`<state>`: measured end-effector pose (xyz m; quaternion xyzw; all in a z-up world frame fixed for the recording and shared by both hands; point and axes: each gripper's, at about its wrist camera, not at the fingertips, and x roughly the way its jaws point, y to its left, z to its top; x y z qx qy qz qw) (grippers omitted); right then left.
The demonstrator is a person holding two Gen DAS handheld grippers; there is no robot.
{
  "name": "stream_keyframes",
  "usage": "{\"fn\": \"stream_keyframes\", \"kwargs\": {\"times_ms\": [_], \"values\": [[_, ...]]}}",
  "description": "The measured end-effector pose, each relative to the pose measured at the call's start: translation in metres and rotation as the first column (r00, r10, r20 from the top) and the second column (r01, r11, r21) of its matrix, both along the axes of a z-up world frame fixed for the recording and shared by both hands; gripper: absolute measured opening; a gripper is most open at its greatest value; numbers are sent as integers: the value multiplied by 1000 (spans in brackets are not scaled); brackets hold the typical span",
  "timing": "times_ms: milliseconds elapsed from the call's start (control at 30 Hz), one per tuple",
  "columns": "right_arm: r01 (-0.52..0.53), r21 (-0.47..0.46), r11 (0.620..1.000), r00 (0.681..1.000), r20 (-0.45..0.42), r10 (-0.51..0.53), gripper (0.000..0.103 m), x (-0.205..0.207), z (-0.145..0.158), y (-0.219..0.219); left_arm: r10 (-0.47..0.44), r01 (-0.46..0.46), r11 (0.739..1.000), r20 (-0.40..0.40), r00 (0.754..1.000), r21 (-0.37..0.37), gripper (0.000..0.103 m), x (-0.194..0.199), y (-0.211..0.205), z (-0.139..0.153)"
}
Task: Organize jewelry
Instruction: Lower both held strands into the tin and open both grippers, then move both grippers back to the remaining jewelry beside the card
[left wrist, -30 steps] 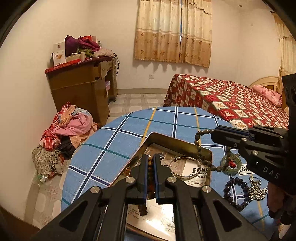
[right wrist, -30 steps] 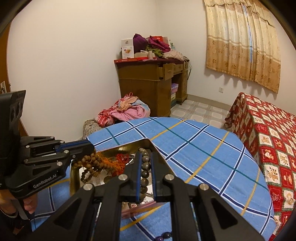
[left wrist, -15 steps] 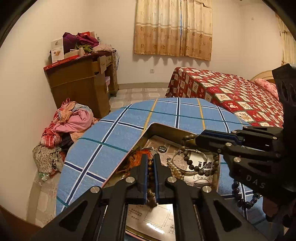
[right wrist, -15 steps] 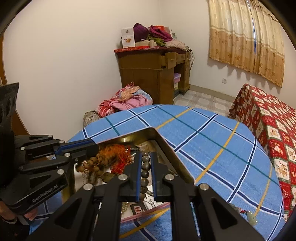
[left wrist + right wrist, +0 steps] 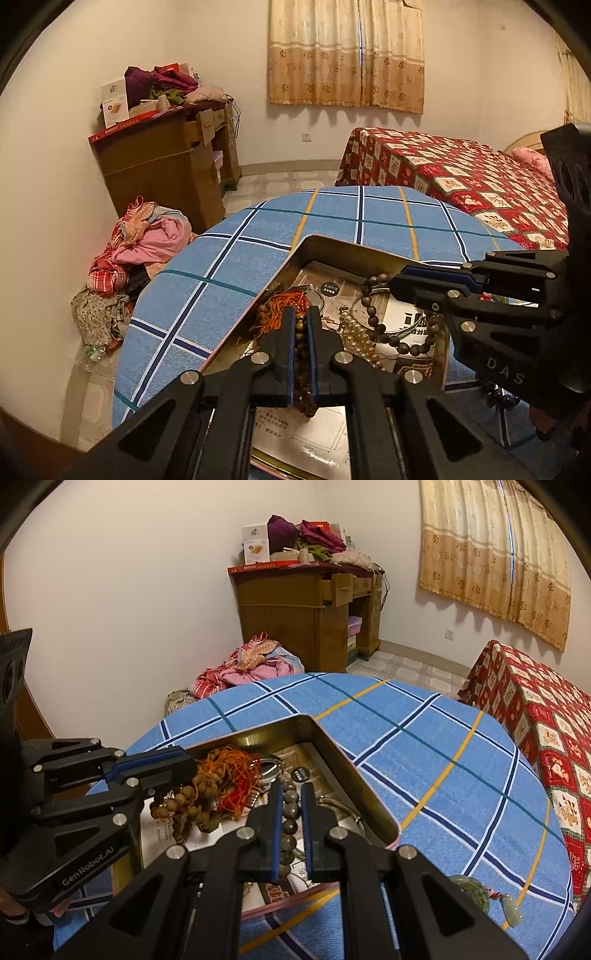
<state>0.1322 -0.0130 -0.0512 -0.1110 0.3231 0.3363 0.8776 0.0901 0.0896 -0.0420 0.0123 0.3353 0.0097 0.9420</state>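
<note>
- The left gripper (image 5: 301, 314) is clamped on a strand of small brown wooden beads (image 5: 300, 334), the string pinched between its blue-lined pads and hanging over the open metal tin (image 5: 343, 245).
- From the right wrist view, that same left gripper (image 5: 184, 768) comes in from the left edge, with the wooden-bead strand bunched in a cluster (image 5: 192, 797) below its tip and a tangle of orange-red cord (image 5: 231, 771) right against it.
- The right gripper (image 5: 290, 797) is gripping a bracelet of larger dark round beads (image 5: 289, 812), a row of beads lined up in the narrow gap between its fingers.
- In the left wrist view, the right gripper (image 5: 397, 286) reaches in from the right side, and the dark bead bracelet (image 5: 388, 328) droops from its tip in a loop down into the tin.
- Inside the tin, on printed paper: a string of pale pearl-like beads (image 5: 352, 332), a thin silver bangle (image 5: 360, 308), and a small dark round disc (image 5: 329, 288) toward the back.
- The tin sits on a round table covered with a blue plaid cloth (image 5: 424, 746).
- Outside the tin, on the cloth at the near right of the right wrist view, lies a green jade bangle (image 5: 471, 891) with a green pendant (image 5: 511, 912) just beside it.
- A dark bead string (image 5: 498, 397) shows on the cloth below the right gripper's body in the left wrist view, mostly hidden.
</note>
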Motion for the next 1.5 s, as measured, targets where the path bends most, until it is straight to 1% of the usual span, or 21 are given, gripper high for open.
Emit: {"fn": "stream_keyframes", "kwargs": {"times_ms": [267,300,333,367,400,433,467,500,533,600,633,733,1133,1267,1433,1500], "values": [[7,-11,1000,1000,10,-7,12,-2,-5,0,-4,4,1000,-7,1000,7,5,1,0,-2],[10,-13,1000,1000,13,-9,12,-2,-5,0,-2,3,1000,-12,1000,16,6,1,-2,-3],[11,-15,1000,1000,14,-11,16,-2,-5,0,6,-6,1000,-17,1000,29,7,1,-2,-4],[13,-14,1000,1000,9,-13,19,-2,-6,-1,17,-16,999,-23,1000,42,14,2,-3,-5],[15,-10,1000,1000,7,-15,28,-3,-6,-3,32,-30,998,-27,999,51,21,1,-2,-6],[17,-10,1000,1000,9,-17,36,-3,-5,-4,42,-41,998,-23,999,54,45,0,-1,-6],[21,-13,1000,1000,16,-21,39,-5,-5,-6,58,-58,997,-8,998,60,69,-2,0,-5],[24,-14,1000,1000,20,-24,42,-6,-5,-7,73,-74,995,21,997,65,75,-6,1,-3],[27,-12,1000,999,19,-26,42,-7,-5,-9,68,-70,996,43,997,58,76,-9,2,-1],[34,-11,999,999,13,-34,42,-7,-6,-11,63,-64,997,36,997,44,76,-9,3,0],[39,-12,999,999,9,-39,43,-6,-7,-12,69,-70,996,34,997,50,76,-9,3,0],[42,-8,999,999,6,-42,49,-7,-7,-11,73,-75,996,33,997,52,76,-8,3,0],[31,-13,999,999,14,-31,54,-17,-8,-5,125,-126,991,23,992,45,76,-9,10,-3],[37,-8,999,999,3,-37,57,-20,-10,-3,139,-140,990,34,990,17,76,-16,15,-3],[23,-13,1000,1000,4,-23,64,-29,-12,-1,160,-161,986,30,987,38,76,-19,15,-5],[19,-15,1000,1000,8,-19,64,-33,-12,-2,174,-175,984,25,984,34,77,-21,16,-6]]}}
